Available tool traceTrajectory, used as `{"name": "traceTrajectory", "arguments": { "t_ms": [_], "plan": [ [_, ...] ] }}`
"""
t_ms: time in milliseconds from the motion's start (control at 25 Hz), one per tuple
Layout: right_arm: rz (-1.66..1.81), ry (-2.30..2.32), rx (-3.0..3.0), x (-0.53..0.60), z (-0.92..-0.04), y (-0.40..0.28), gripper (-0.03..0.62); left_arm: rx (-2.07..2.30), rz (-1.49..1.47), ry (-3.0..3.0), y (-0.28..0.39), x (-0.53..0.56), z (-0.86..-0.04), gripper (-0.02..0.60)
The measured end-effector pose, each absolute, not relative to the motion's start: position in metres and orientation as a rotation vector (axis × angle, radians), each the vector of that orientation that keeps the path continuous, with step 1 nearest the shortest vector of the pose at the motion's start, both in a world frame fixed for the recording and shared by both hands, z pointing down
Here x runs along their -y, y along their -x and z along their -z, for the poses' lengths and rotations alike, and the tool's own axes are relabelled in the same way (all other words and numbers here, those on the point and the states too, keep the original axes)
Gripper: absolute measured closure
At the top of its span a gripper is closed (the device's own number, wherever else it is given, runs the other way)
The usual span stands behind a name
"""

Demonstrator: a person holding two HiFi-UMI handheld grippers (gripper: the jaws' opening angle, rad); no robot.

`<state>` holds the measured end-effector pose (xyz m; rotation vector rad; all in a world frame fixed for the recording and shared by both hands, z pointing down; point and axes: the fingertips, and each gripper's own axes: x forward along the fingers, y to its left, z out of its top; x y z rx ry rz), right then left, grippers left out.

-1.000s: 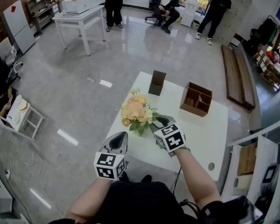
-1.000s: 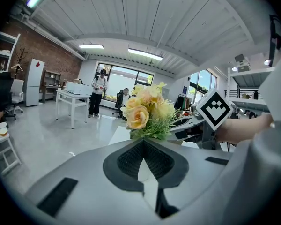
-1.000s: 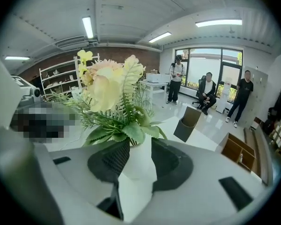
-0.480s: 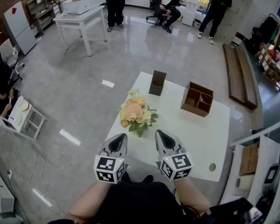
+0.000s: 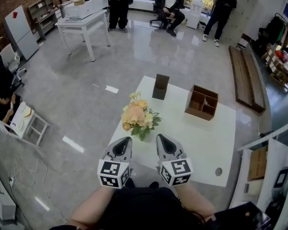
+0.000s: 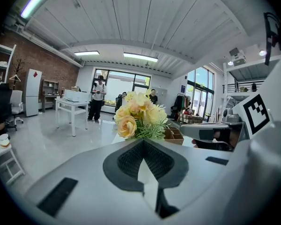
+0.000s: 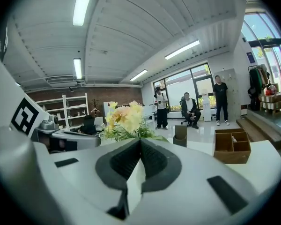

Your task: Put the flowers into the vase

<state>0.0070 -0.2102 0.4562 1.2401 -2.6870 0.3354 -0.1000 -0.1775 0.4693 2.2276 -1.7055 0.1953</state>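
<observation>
A bunch of peach and yellow flowers (image 5: pixel 137 116) with green leaves stands upright near the left edge of the white table (image 5: pixel 206 143). What holds its stems is hidden under the blooms. My left gripper (image 5: pixel 123 143) and right gripper (image 5: pixel 162 140) hover side by side at the table's near edge, short of the flowers and touching nothing. Both are shut and empty. In the left gripper view the flowers (image 6: pixel 138 118) rise just beyond the shut left gripper (image 6: pixel 143 142). The right gripper view shows the flowers (image 7: pixel 124 121) past the shut right gripper (image 7: pixel 139 142).
A dark brown square container (image 5: pixel 160 86) stands at the table's far edge, and a wooden box with compartments (image 5: pixel 201 102) sits to its right. Several people stand or sit in the background, beside another white table (image 5: pixel 81 20). A long bench (image 5: pixel 245 78) lies at the right.
My right gripper has drawn back from the base of the flowers toward me and its jaws have shut on nothing. The left gripper and the flowers have stayed put.
</observation>
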Motion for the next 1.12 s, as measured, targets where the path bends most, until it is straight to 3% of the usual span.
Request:
{"name": "traceTrajectory", "arguments": {
  "t_ms": [1120],
  "plan": [
    [-0.354, -1.206, 2.647, 0.200, -0.470, -0.004, 0.591, 1.679, -0.175, -2.209, 0.094, 0.174, -0.471, 0.578]
  ]
}}
